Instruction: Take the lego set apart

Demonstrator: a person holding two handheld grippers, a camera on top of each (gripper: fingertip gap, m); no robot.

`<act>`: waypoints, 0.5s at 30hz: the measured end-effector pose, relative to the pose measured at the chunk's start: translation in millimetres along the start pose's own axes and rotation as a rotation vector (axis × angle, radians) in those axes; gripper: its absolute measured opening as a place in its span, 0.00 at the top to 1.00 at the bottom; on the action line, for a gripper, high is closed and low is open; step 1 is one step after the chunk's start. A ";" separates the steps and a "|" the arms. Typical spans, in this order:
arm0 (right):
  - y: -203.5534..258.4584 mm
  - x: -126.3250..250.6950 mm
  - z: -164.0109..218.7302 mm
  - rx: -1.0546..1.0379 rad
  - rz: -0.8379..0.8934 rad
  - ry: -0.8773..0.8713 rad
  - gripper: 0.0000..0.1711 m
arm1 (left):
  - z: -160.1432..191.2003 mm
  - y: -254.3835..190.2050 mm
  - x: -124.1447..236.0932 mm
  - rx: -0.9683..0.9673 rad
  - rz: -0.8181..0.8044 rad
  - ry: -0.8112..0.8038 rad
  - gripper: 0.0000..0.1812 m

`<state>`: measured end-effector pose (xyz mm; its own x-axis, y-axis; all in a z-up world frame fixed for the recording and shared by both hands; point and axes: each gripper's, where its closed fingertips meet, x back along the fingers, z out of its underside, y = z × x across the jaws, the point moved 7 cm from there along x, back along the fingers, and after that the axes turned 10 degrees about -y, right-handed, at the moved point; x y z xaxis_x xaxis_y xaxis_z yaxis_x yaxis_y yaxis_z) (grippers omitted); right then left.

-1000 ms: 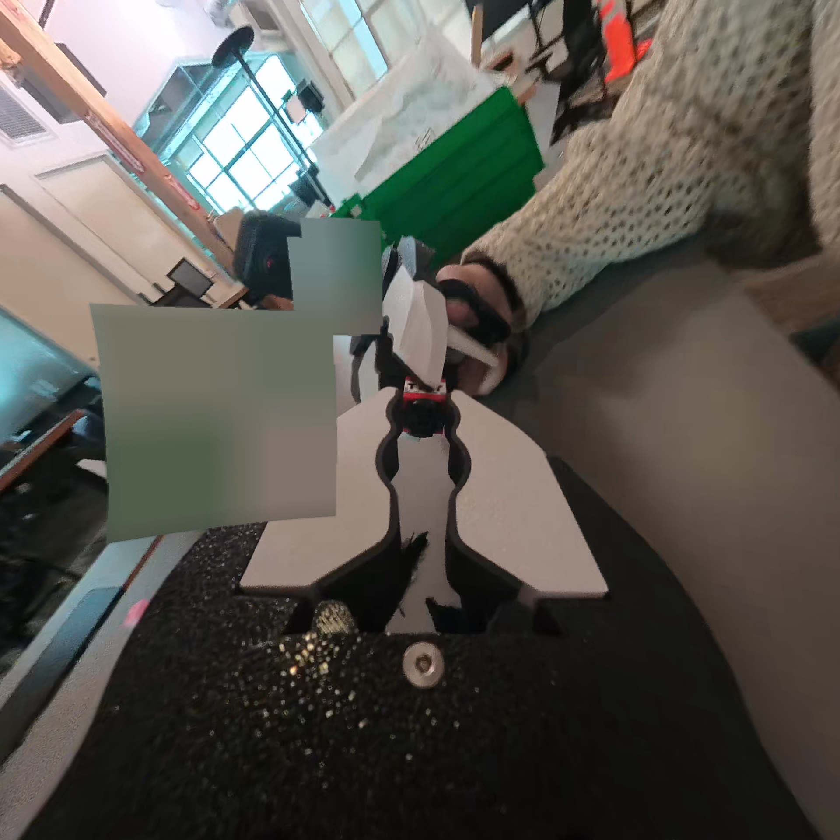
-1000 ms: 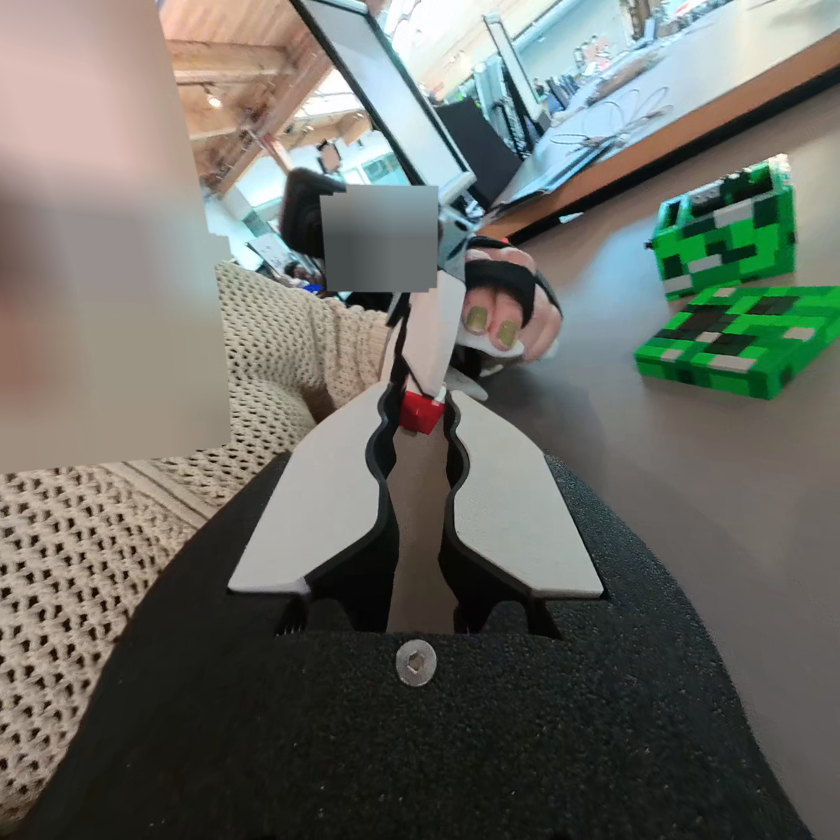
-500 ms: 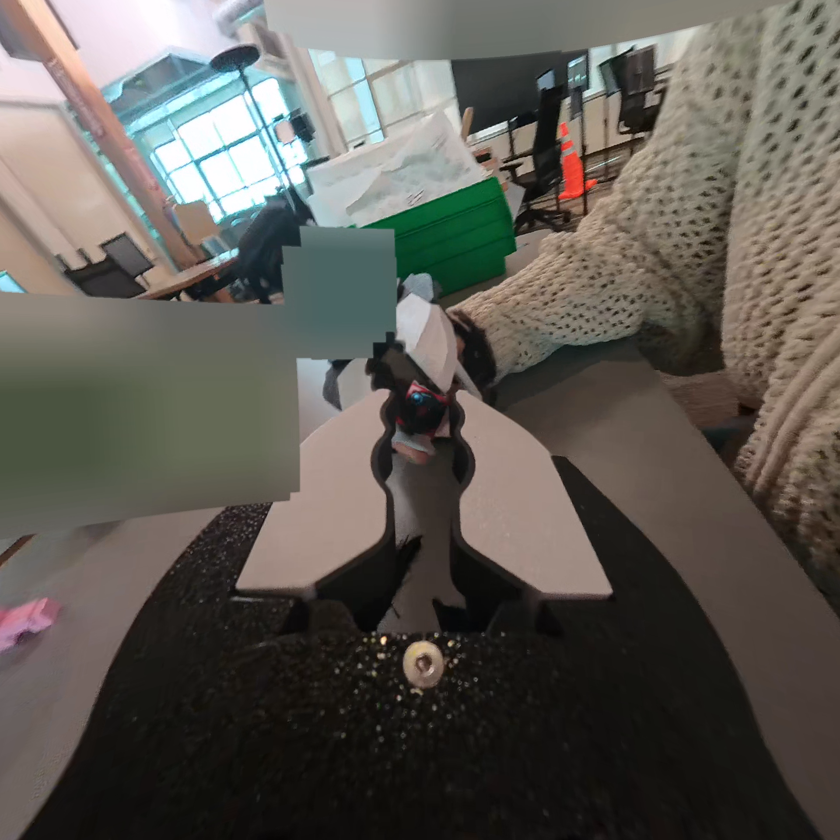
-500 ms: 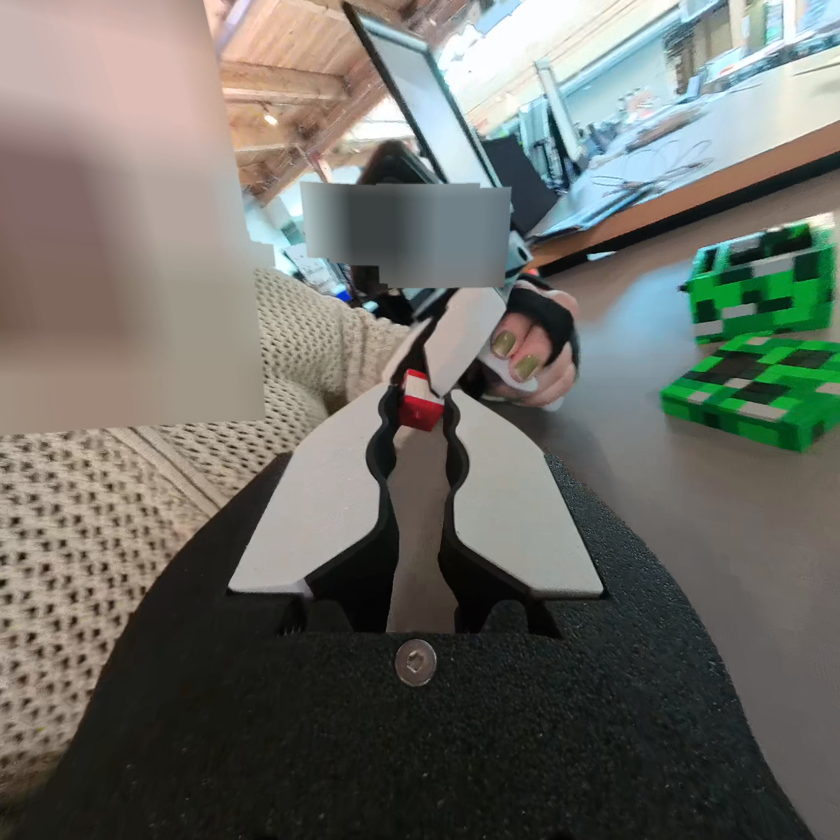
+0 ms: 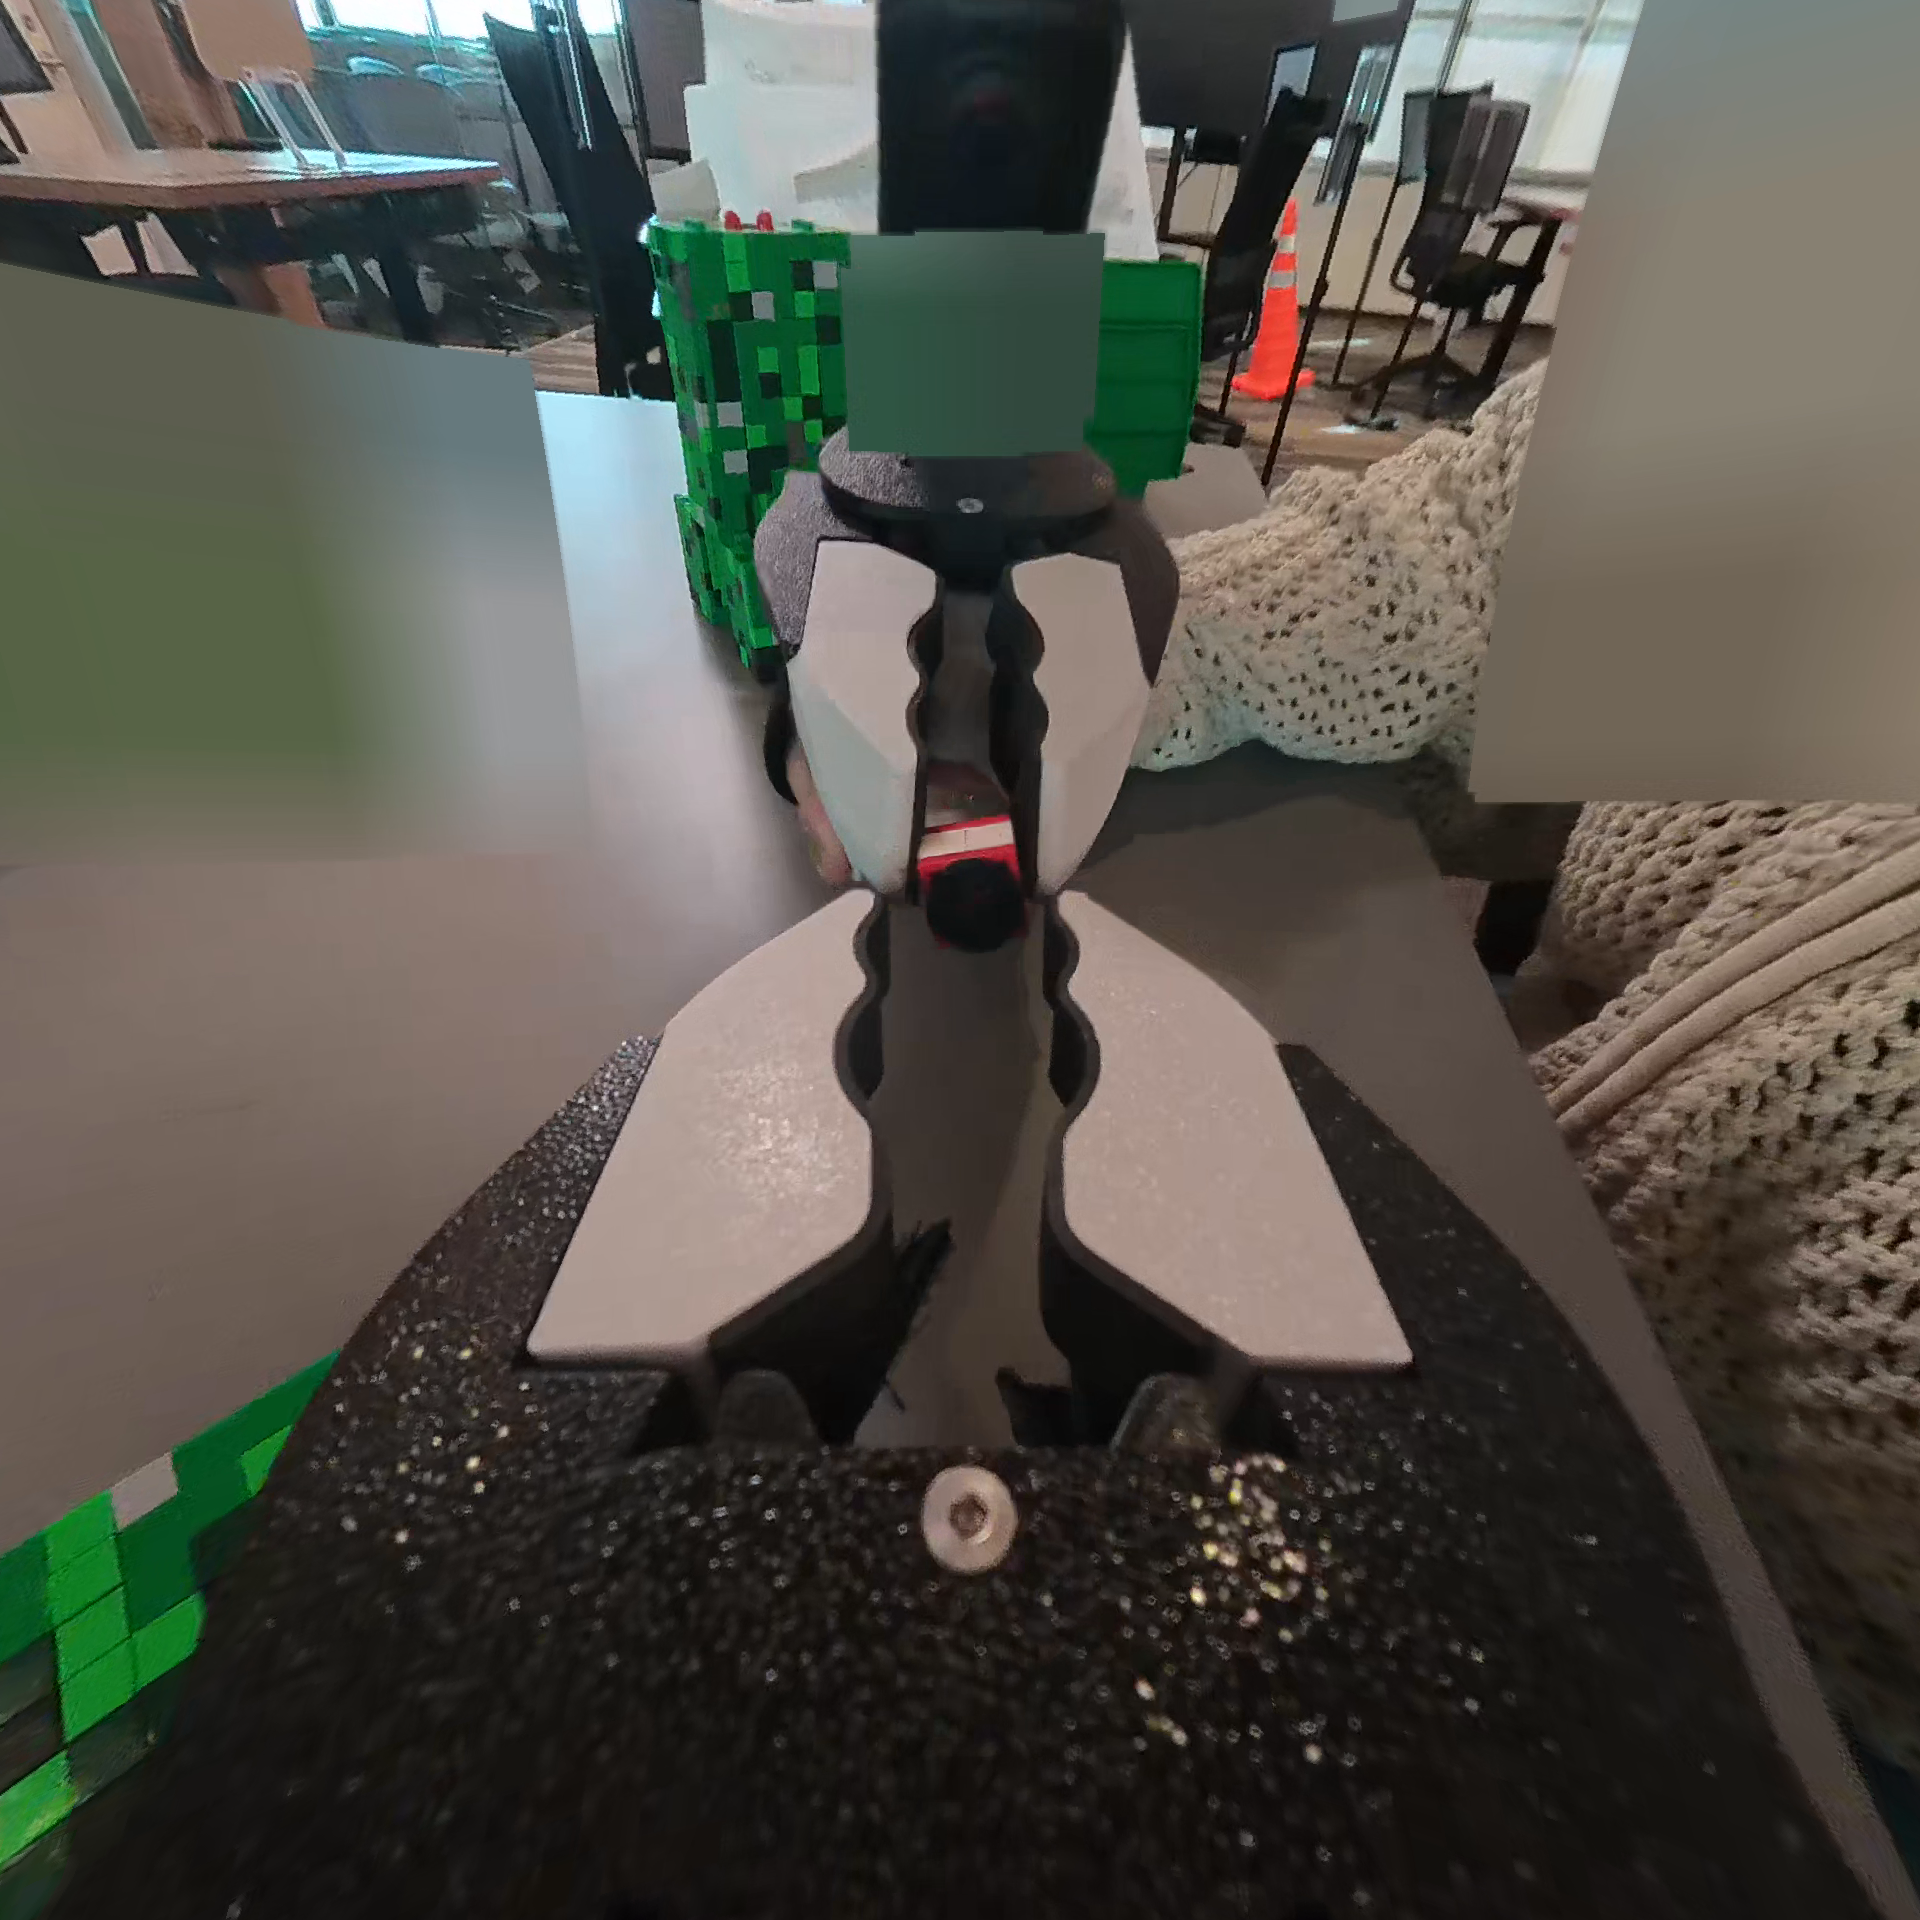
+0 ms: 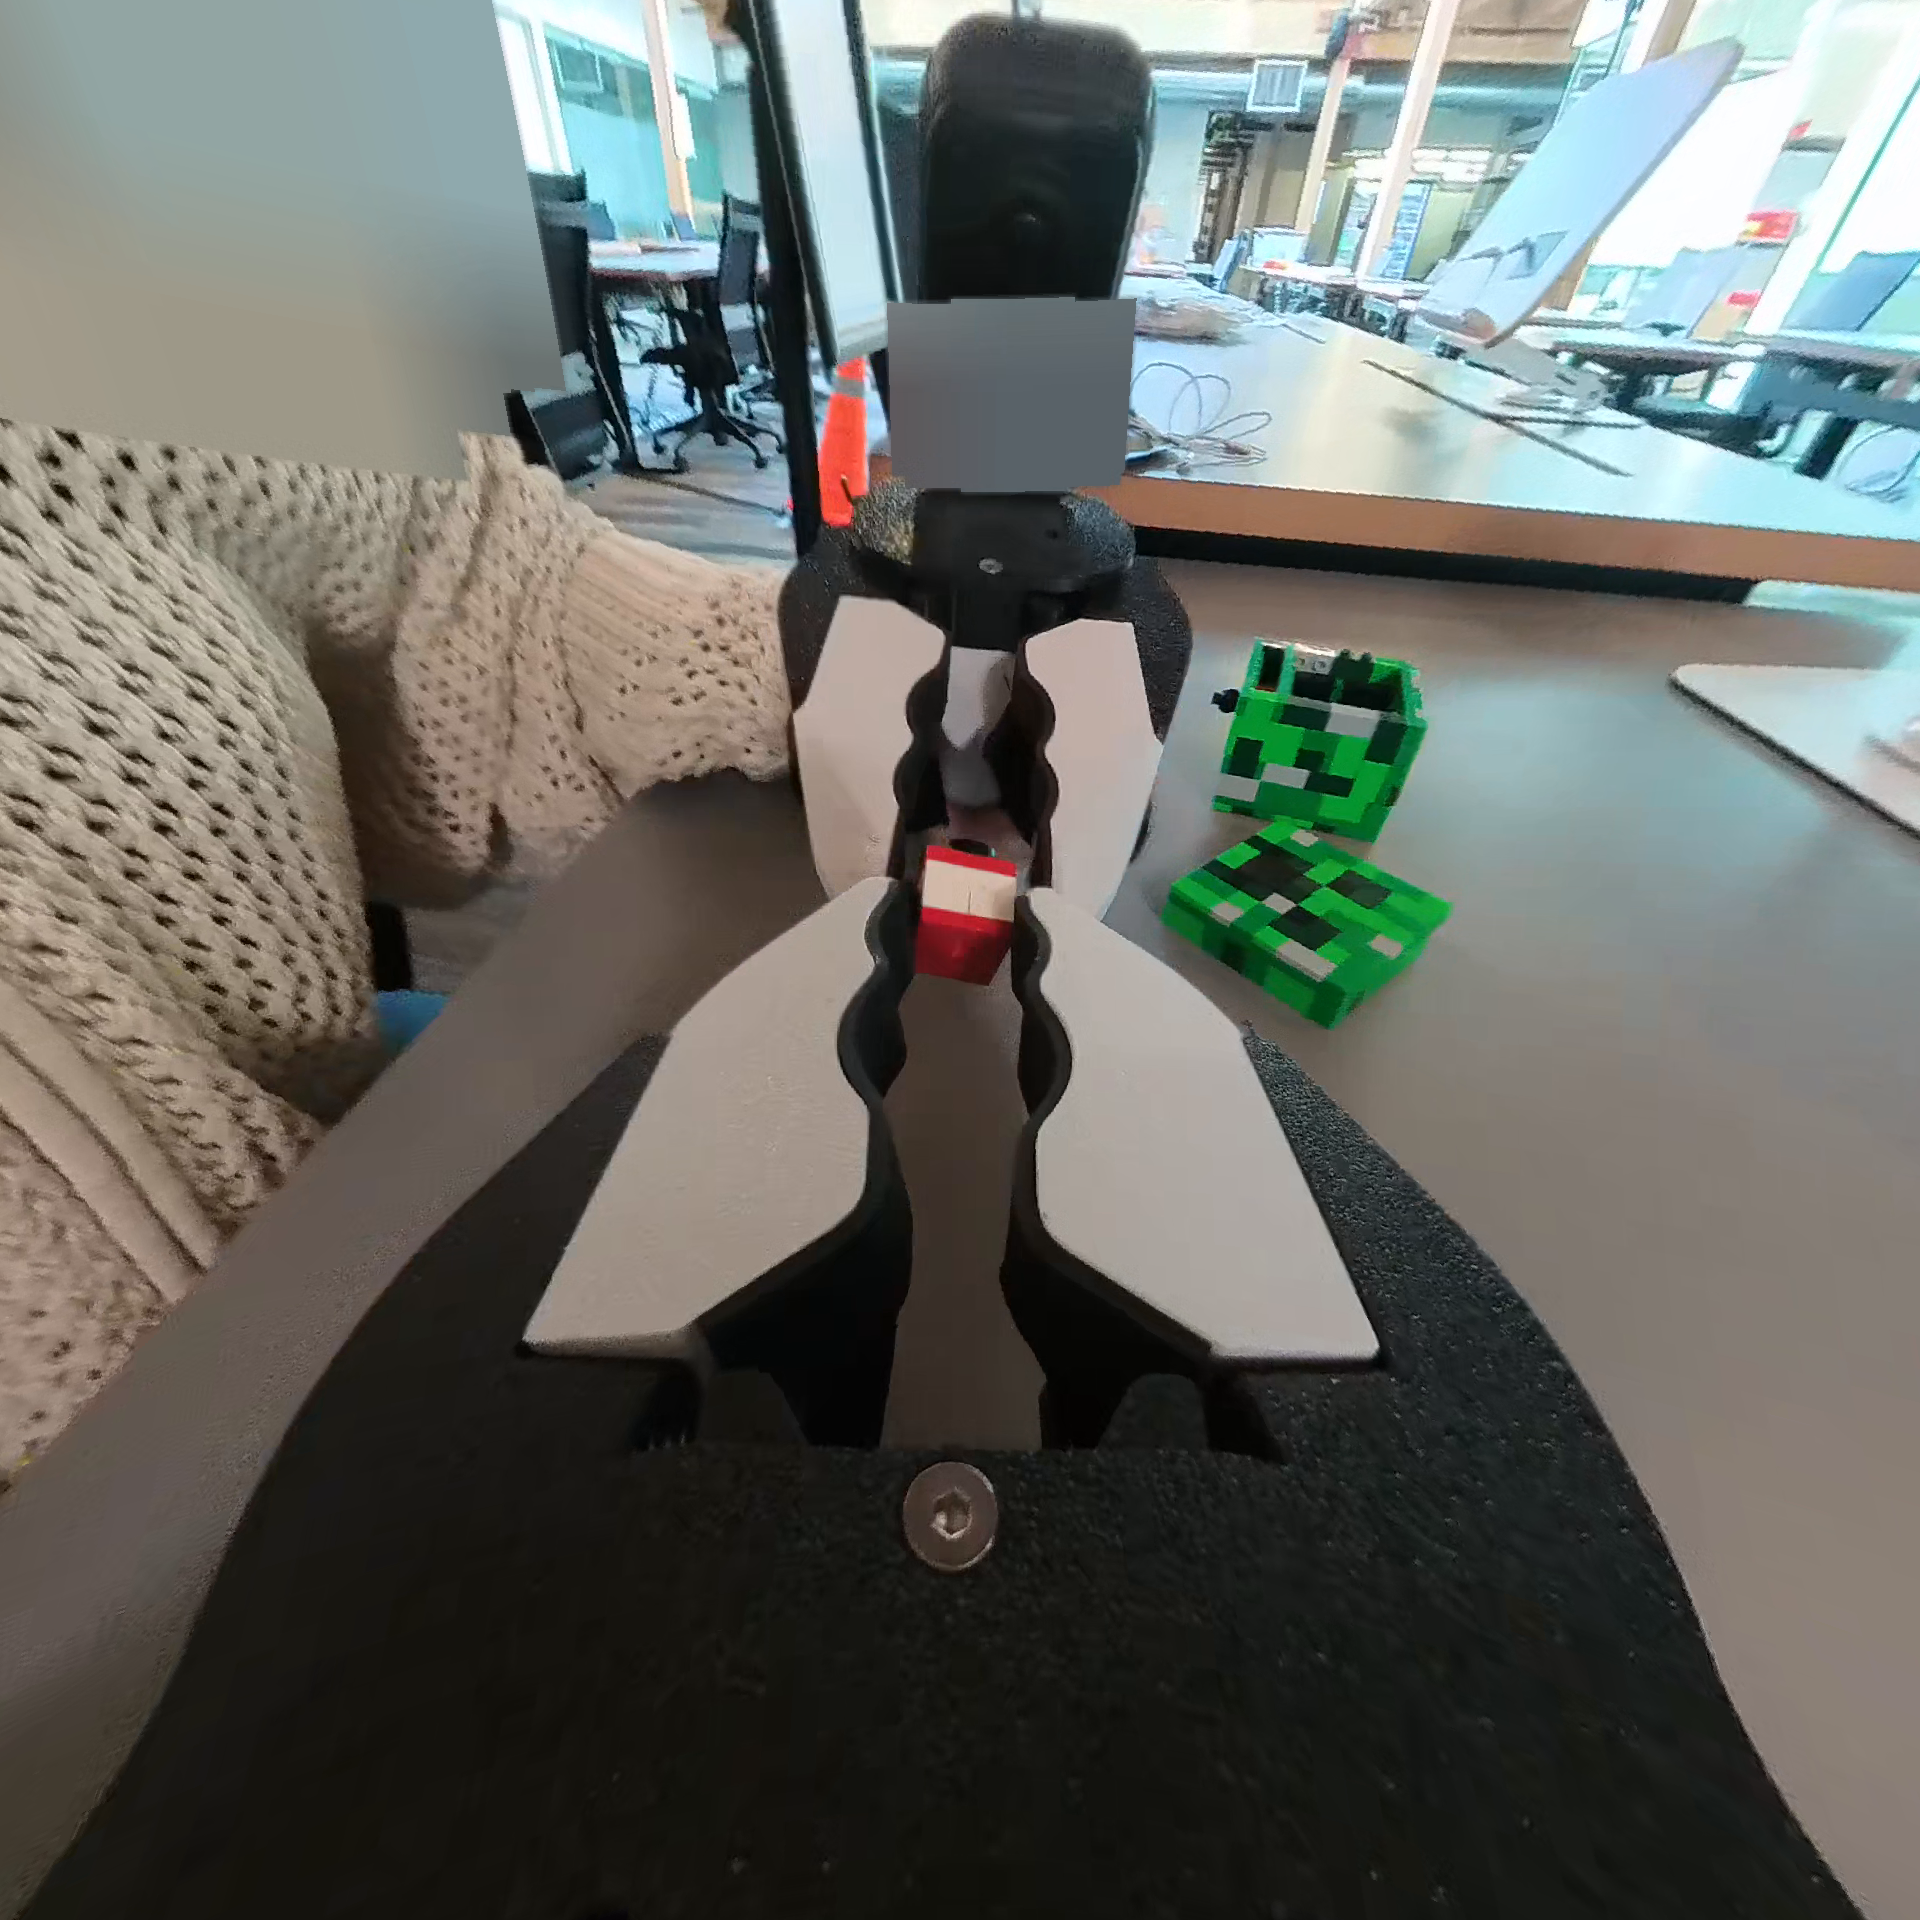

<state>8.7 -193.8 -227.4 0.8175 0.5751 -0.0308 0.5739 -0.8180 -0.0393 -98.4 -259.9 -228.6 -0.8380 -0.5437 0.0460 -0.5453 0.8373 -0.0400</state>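
Observation:
A small red-and-white lego block [image 6: 961,920] with a black round end [image 5: 971,906] is held between my two grippers, which face each other tip to tip above the grey table [image 6: 1558,1039]. My right gripper [image 6: 958,920] is shut on the red part. My left gripper [image 5: 966,914] is shut on the black round end. The right gripper also shows in the left wrist view [image 5: 966,847], and the left gripper in the right wrist view [image 6: 971,831].
A tall green pixel-pattern lego tower [image 5: 748,416] stands behind the right gripper. A green open-top lego box [image 6: 1320,748] and a flat green slab [image 6: 1309,920] lie on the right. Another green piece [image 5: 94,1621] is near left. Knit sleeves [image 6: 208,779] flank the table edge. Both grippers' tips are close together, under 4 cm apart.
Both grippers have rolled from tilted to level and now face each other squarely. The small block stays gripped between them. The green tower has come into the left wrist view.

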 end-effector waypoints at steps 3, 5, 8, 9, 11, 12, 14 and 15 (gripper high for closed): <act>1.3 1.0 2.1 0.064 0.011 0.034 0.90 | 3.3 -1.5 -1.2 -0.059 -0.003 0.055 0.91; 3.3 1.5 5.7 0.140 0.007 0.087 0.90 | 7.0 -2.7 -2.8 -0.112 -0.010 0.112 0.91; 4.1 0.8 12.5 0.214 0.022 0.178 0.90 | 13.5 -2.1 -4.3 -0.182 -0.037 0.185 0.91; 3.9 0.6 13.6 0.227 0.028 0.191 0.90 | 13.9 -1.9 -4.3 -0.200 -0.045 0.195 0.91; 3.6 -0.1 14.2 0.240 0.036 0.201 0.90 | 14.0 -1.5 -3.8 -0.223 -0.053 0.210 0.91; 3.5 -0.6 14.8 0.250 0.041 0.208 0.90 | 14.6 -1.1 -3.8 -0.228 -0.057 0.216 0.91; 3.1 -1.3 16.7 0.279 0.055 0.231 0.90 | 16.5 0.3 -3.8 -0.228 -0.066 0.230 0.91; 2.9 -1.7 17.5 0.292 0.064 0.238 0.90 | 16.9 1.1 -3.7 -0.228 -0.071 0.236 0.91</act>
<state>8.2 -196.9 -244.9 0.8590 0.4756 0.1896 0.5120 -0.7936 -0.3286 -96.1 -258.0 -245.8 -0.7567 -0.5949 0.2711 -0.5622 0.8038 0.1946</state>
